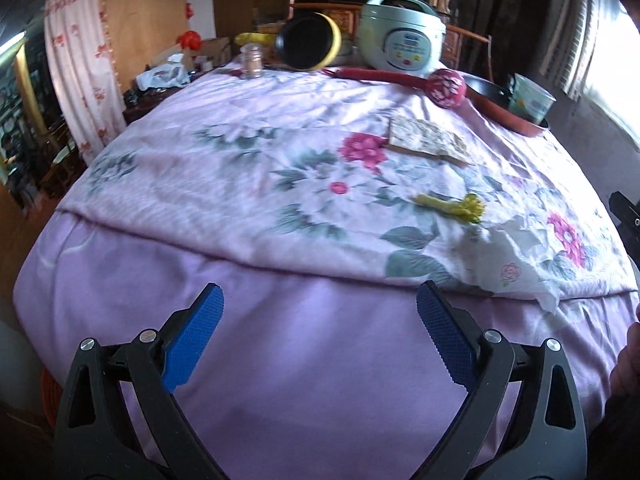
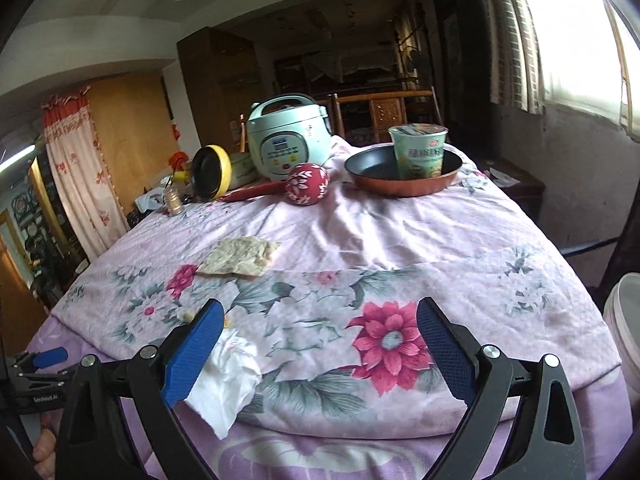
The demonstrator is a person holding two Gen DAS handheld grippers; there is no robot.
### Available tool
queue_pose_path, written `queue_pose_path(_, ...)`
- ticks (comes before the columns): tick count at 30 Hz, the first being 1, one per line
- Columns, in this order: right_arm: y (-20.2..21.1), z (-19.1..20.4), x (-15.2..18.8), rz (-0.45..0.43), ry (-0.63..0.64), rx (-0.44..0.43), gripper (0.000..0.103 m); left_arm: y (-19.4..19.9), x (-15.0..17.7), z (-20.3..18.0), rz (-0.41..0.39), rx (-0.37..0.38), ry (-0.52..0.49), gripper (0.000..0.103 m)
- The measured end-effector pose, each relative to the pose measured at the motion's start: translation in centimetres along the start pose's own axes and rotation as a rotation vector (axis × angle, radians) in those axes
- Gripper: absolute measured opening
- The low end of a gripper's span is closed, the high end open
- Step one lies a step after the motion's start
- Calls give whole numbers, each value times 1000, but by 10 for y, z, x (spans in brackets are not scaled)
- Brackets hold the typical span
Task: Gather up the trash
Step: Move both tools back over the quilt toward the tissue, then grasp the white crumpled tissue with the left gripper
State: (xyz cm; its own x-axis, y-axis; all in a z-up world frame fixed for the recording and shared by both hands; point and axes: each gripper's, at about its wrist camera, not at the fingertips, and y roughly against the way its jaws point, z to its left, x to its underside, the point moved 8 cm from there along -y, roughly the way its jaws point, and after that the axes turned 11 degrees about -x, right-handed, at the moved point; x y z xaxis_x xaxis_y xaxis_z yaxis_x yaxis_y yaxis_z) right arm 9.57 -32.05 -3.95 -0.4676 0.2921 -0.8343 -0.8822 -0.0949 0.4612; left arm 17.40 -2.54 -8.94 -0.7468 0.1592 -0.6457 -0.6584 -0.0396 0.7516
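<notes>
The crumpled white tissue (image 2: 226, 376) lies at the near edge of the flowered cloth (image 2: 360, 240) that covers the table, and it is the piece of trash nearest to both tools. The right gripper (image 2: 320, 344) hangs just over this edge with its jaws wide apart and nothing between them; its left blue pad (image 2: 192, 356) is just beside the tissue, perhaps touching it, but this cannot be told for sure. A little beyond the tissue lies a small green scrap (image 1: 450, 206) that looks like a vegetable stalk, and farther beyond it a flat beige piece (image 2: 240, 256), maybe bread or paper. The left gripper (image 1: 320, 324) is also wide open and empty, and it stays to the left of the tissue, well apart from it, over the plain lilac part of the cloth. Far behind the tissue, at the back of the table, stand a rice cooker (image 2: 288, 136), a red pan (image 2: 404, 172) with a noodle cup (image 2: 418, 150) inside, a red ball (image 2: 306, 184) and a small yellow-rimmed pan (image 2: 210, 172). A pale bucket (image 2: 624, 328) shows at the right of the tissue, beside the table; it may be the place for trash. By these views nothing is collected yet: all three pieces are on the cloth, so the task seems only at its beginning.
</notes>
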Motion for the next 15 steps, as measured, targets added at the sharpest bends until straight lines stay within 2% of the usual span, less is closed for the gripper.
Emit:
queue_pose_path(4,-8,-14,5,26,-54,11,95,-4,-6,-25,10,44,-38,94)
queue_pose_path(11,-5,-19,6,18,-88,-1,95,-4,-17,-94,38,189,-131,94)
queue_pose_path(15,-5,-20,6,19,-101,-10,95,-5,-20,-131,30,219,-193,94)
